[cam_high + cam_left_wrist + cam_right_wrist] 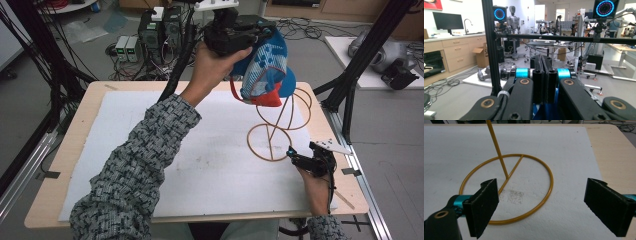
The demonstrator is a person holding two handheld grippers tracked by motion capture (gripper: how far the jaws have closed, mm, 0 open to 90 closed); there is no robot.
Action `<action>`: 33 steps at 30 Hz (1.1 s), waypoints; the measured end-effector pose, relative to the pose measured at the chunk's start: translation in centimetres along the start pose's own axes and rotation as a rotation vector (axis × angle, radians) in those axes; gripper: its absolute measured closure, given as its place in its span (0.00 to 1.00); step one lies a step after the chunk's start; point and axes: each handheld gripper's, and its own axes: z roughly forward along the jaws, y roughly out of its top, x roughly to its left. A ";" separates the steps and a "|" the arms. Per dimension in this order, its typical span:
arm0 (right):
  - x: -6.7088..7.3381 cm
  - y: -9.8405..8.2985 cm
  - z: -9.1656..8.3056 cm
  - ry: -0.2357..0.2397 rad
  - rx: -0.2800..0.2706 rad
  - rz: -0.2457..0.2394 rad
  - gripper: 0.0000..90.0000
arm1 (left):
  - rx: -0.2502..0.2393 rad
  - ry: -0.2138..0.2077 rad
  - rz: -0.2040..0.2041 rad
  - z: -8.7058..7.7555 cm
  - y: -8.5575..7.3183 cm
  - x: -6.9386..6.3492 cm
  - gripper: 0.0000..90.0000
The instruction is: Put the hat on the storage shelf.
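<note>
A: Two hand-held black grippers over the table. Left gripper (260,37) is raised high above the far edge of the white foam sheet (150,150); in the left gripper view its jaws stand pressed together, with blue fabric showing just below them.

B: Holding what?

A: A blue knitted cap with white pattern and red lining (265,75). It hangs from the closed jaws, its open red-rimmed mouth turned down and toward the person. The cap sits right at the top loops of the thin orange wire hat stand (280,125); whether it touches the wire I cannot tell.

B: And the stand itself?

A: Upright on the foam sheet, right of centre. Its round base ring (506,187) lies flat, one straight stem rising from the crossbar inside the ring.

B: Right gripper?

A: Right gripper (541,202) is low, at the near right part of the sheet, just beside the base ring. Jaws spread wide, nothing between the pads. In the right gripper view the left pad overlaps the near arc of the ring; contact not clear.

B: Surface?

A: Light wooden table (80,125) under the foam.
</note>
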 end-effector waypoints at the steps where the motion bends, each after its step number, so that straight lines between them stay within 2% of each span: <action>1: 0.0 0.0 0.0 0.000 0.000 -0.001 0.13 | 0.004 -0.003 -0.002 0.3 -0.1 0.0 0.98; 4: -0.2 0.0 0.0 0.003 -0.001 0.004 0.13 | 0.022 -0.011 -0.006 1.1 -0.7 0.0 0.98; 8: -0.2 0.0 0.0 0.005 0.000 0.004 0.13 | 0.072 -0.034 -0.007 2.2 -1.8 0.2 0.98; 18: -0.2 0.0 0.2 0.006 0.007 0.008 0.13 | 0.139 -0.075 -0.007 3.5 -4.5 0.8 0.98; 24: -0.2 0.0 0.2 0.006 0.009 0.014 0.13 | 0.175 -0.103 -0.007 4.3 -5.5 0.9 0.98; 33: -0.2 0.0 0.2 0.008 0.011 0.013 0.13 | 0.235 -0.104 -0.005 5.5 -7.0 0.9 0.98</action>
